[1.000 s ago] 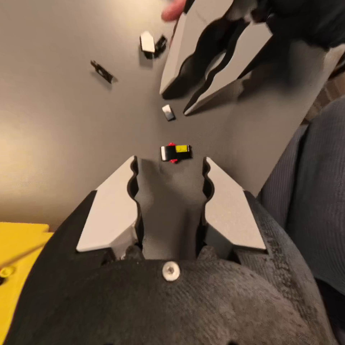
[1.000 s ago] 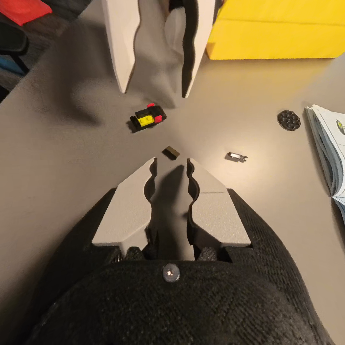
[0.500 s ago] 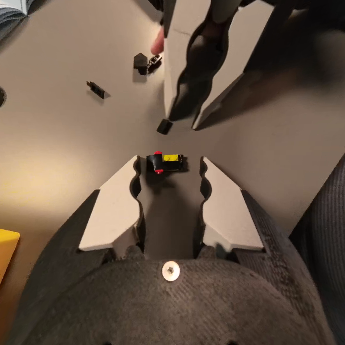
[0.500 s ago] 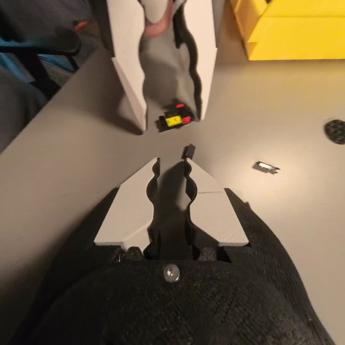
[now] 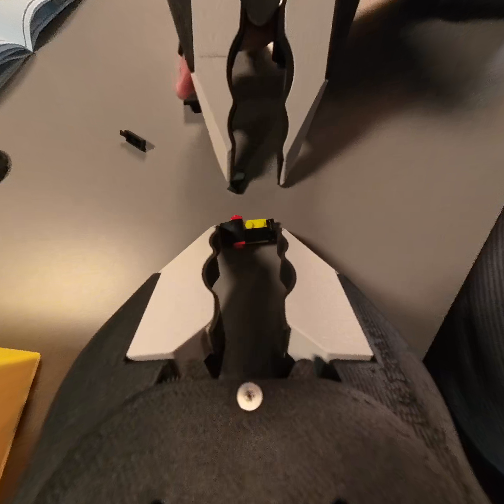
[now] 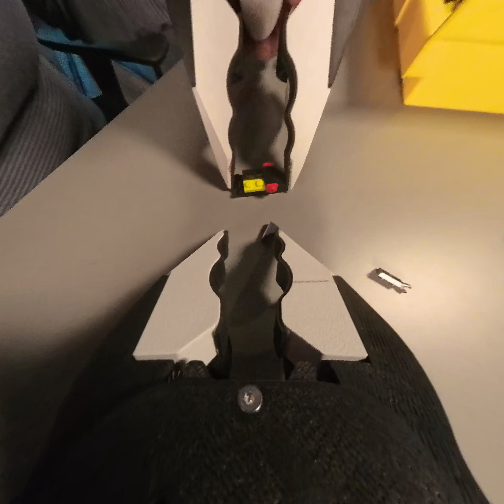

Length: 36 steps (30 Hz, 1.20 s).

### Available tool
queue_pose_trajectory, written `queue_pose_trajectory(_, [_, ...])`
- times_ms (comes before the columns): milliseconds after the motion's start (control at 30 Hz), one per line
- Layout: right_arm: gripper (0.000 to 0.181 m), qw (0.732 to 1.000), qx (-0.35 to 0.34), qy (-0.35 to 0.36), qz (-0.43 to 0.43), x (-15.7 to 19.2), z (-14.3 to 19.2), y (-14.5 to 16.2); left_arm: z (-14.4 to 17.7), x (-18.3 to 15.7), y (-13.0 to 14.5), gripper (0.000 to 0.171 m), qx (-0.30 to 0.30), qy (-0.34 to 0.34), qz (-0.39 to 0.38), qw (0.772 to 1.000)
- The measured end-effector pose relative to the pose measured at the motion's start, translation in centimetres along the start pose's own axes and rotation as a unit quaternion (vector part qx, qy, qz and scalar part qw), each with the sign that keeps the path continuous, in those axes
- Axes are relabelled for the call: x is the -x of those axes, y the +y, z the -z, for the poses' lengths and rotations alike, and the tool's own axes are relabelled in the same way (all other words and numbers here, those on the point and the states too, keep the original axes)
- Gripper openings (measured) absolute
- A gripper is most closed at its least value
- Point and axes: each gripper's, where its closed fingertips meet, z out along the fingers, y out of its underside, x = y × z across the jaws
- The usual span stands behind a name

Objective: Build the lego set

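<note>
**Two grippers meet over a small brick assembly**

The left gripper (image 5: 247,231) brackets the small lego assembly (image 5: 249,232) at its tips: a black body with a yellow studded plate on top and red pegs on either side. Its long axis runs crosswise, from one fingertip to the other, with each end at or against a tip. The jaws stand at a middling gap, about the assembly's length; whether they press it cannot be told. The fingers (image 5: 177,305) are matte pale-grey wedges with wavy black inner edges, set in a rough black textured body.

Just beyond, facing it tip to tip, the right gripper (image 6: 252,231) has its jaws narrow but apart. A small black brick (image 6: 268,234) sits against the inner edge of one fingertip, a corner pointing up; the other finger stands clear of it.

The table (image 5: 81,218) is smooth, matte grey-brown, warmly lit. A flat black piece (image 5: 135,140) lies to one side of the right gripper. Farther off are a yellow box (image 6: 450,68), an open booklet (image 5: 24,35) at the table's far corner, and dark ribbed fabric (image 6: 32,109) past the table edge.
</note>
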Motion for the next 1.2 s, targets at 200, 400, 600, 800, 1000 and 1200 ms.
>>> queue_pose_trajectory(200, [0.03, 1.0, -0.013, -0.006, 0.023, 0.8, 0.4, -0.4, 0.0, 0.0, -0.1, 0.041, -0.023, 0.0, -0.004, 1.0])
queue_pose_trajectory(400, [0.024, 1.0, -0.008, -0.024, -0.006, 1.5, 0.7, 0.2, 0.4, -0.2, 0.3, 0.051, -0.029, -0.016, 0.01, 0.999])
queue_pose_trajectory(600, [0.021, 0.998, -0.029, -0.054, 0.003, 3.2, 0.3, -1.1, 0.4, -0.6, 0.3, 0.064, -0.034, -0.018, 0.038, 0.999])
queue_pose_trajectory(800, [0.027, 1.0, -0.017, 0.002, -0.019, 1.1, 0.0, -0.7, 0.3, -0.1, 0.2, 0.052, -0.032, -0.022, 0.026, 0.999])
queue_pose_trajectory(1000, [0.03, 0.989, -0.016, 0.107, -0.099, 0.4, -0.3, -0.2, 0.2, -0.3, 0.2, 0.045, -0.031, -0.028, 0.018, 0.999])
queue_pose_trajectory(1200, [0.023, 0.984, -0.009, 0.148, -0.103, 0.9, -0.6, -0.4, 0.1, -0.5, 0.1, 0.04, -0.033, -0.027, 0.019, 0.999])
